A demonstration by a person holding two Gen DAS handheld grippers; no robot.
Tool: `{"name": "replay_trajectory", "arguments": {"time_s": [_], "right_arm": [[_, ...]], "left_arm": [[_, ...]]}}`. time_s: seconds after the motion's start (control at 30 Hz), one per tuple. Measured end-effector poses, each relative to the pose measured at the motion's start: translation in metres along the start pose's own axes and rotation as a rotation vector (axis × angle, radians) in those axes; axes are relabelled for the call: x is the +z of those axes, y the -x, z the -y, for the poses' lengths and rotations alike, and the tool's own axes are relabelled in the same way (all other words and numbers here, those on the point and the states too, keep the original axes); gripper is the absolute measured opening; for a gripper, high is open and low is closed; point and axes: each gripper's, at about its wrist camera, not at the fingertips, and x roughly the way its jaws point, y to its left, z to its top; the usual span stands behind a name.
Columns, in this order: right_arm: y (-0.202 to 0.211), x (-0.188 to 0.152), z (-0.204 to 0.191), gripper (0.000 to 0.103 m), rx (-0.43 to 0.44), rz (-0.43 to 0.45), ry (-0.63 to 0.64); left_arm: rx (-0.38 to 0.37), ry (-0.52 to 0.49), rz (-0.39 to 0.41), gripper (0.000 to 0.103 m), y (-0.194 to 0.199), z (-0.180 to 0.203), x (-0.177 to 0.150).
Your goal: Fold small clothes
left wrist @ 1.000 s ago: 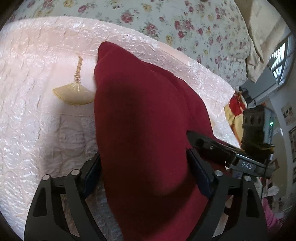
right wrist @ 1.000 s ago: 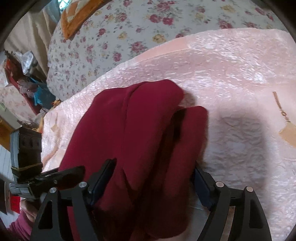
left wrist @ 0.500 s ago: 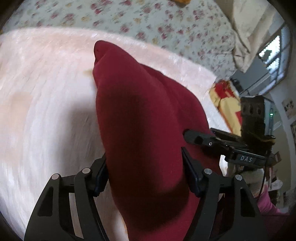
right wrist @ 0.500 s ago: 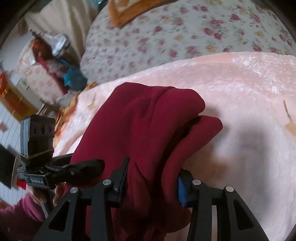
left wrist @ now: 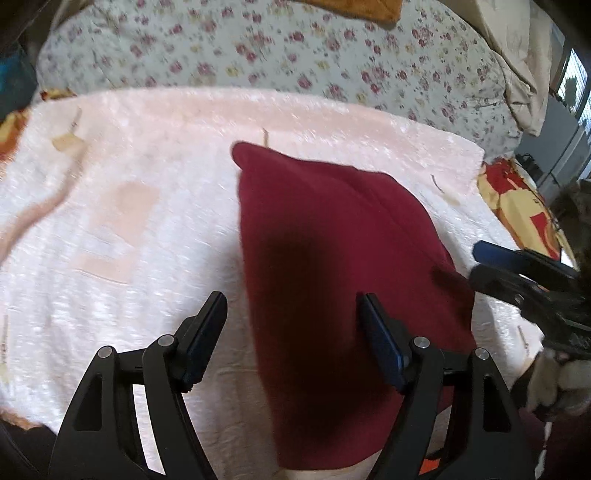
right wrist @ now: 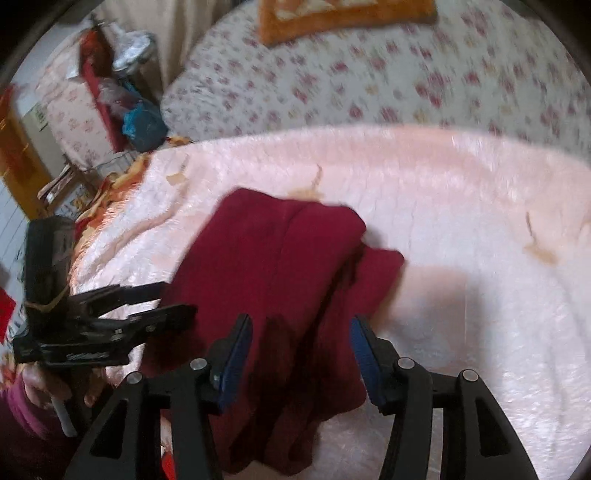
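Observation:
A dark red garment (left wrist: 332, 266) lies folded on the pale pink blanket (left wrist: 110, 206), its near edge hanging off the bed's front. In the right wrist view the garment (right wrist: 280, 280) shows a second layer sticking out on its right. My left gripper (left wrist: 291, 325) is open above the garment's near left part, fingers apart and holding nothing. My right gripper (right wrist: 301, 347) is open above the garment's near part, empty. Each gripper shows in the other's view: the right one (left wrist: 517, 273) at the right, the left one (right wrist: 122, 310) at the left.
A floral quilt (left wrist: 332, 55) lies behind the pink blanket, with an orange cushion (right wrist: 343, 14) on it. A red and yellow cloth (left wrist: 524, 206) lies at the bed's right. Cluttered furniture (right wrist: 110, 92) stands off the bed's left.
Both grippers have opened, let go of the red garment and pulled back and up. The garment now lies on the blanket, lower and farther from the cameras.

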Motion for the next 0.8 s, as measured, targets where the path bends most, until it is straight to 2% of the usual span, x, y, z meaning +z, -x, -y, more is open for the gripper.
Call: {"name": "replay_trajectory", "arguments": {"time_s": [0.1,0.2,0.27,0.37,0.63,0.77,0.8], "right_arm": [[0.005,-0.003,-0.029,0.053,0.007,0.015,0.092],[-0.012,-0.006,-0.050,0.053,-0.025,-0.022,0.185],[-0.026,-0.012,-0.053,0.053,-0.045,-0.052,0.209],[-0.043,-0.025,-0.041,0.053,-0.133,-0.099,0.203],[-0.014,-0.027,-0.036,0.053,-0.110,-0.043,0.108],[0.013,-0.024,-0.040,0.054,-0.126,0.059,0.064],[0.020,-0.023,-0.040,0.061,-0.134,0.096,0.048]], "left_arm": [[0.059,-0.006,0.032,0.075,0.006,-0.005,-0.003],[0.073,0.015,0.041,0.075,0.008,-0.010,-0.006],[0.088,0.020,0.053,0.075,0.011,-0.014,-0.009],[0.138,0.005,0.073,0.075,0.014,-0.014,-0.012],[0.166,-0.017,0.130,0.075,0.023,-0.004,-0.012],[0.139,0.008,0.161,0.075,0.029,-0.001,-0.009],[0.141,0.009,0.170,0.075,0.030,0.001,-0.009]]}}
